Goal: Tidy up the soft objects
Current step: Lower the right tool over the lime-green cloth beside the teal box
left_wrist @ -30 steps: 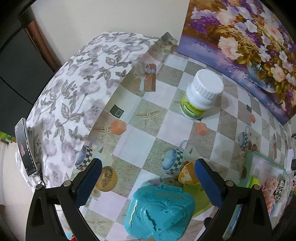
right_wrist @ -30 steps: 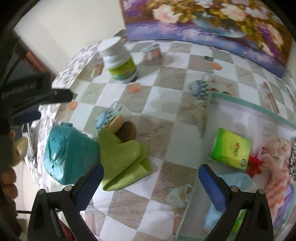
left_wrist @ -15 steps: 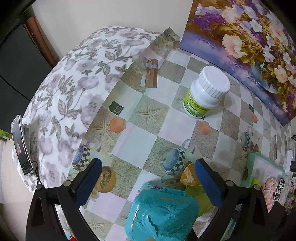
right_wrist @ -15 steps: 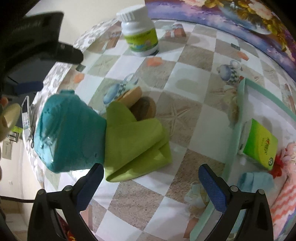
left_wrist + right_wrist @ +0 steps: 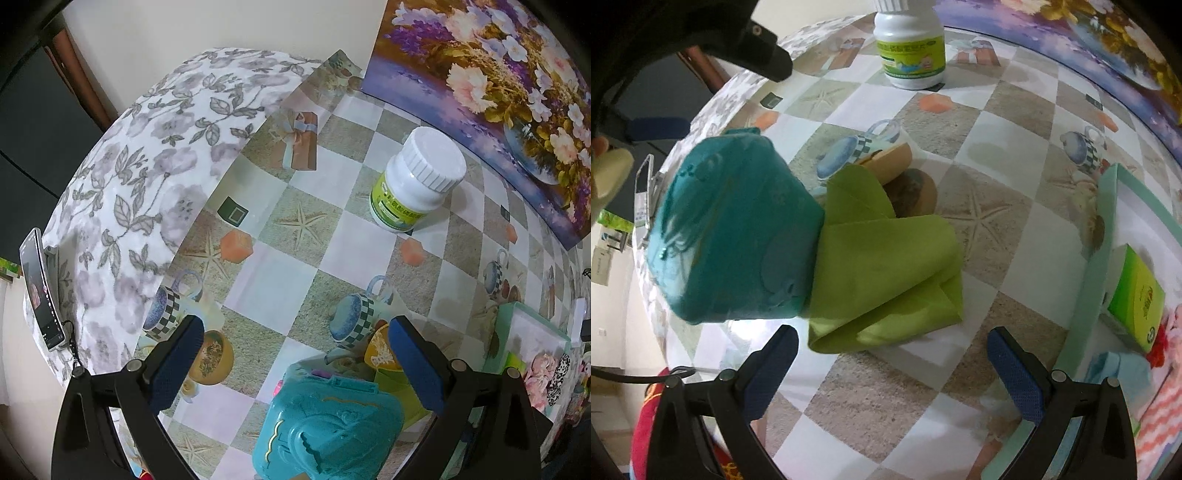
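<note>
The right gripper (image 5: 892, 363) hovers low over the checkered worktop (image 5: 979, 122) with its blue fingers (image 5: 1015, 373) spread wide and empty, just short of the folded green cloth (image 5: 886, 273), which lies partly tucked under a teal plastic case (image 5: 738, 229). The left gripper (image 5: 295, 362) hangs above that same teal case (image 5: 332, 421), its fingers (image 5: 177, 365) likewise released and holding nothing. A white bottle (image 5: 417, 181) stands upright farther back near a flower painting (image 5: 498, 81), and to the right a mint-rimmed tray (image 5: 1097, 266) holds a green box (image 5: 1137, 299) and other soft items.
</note>
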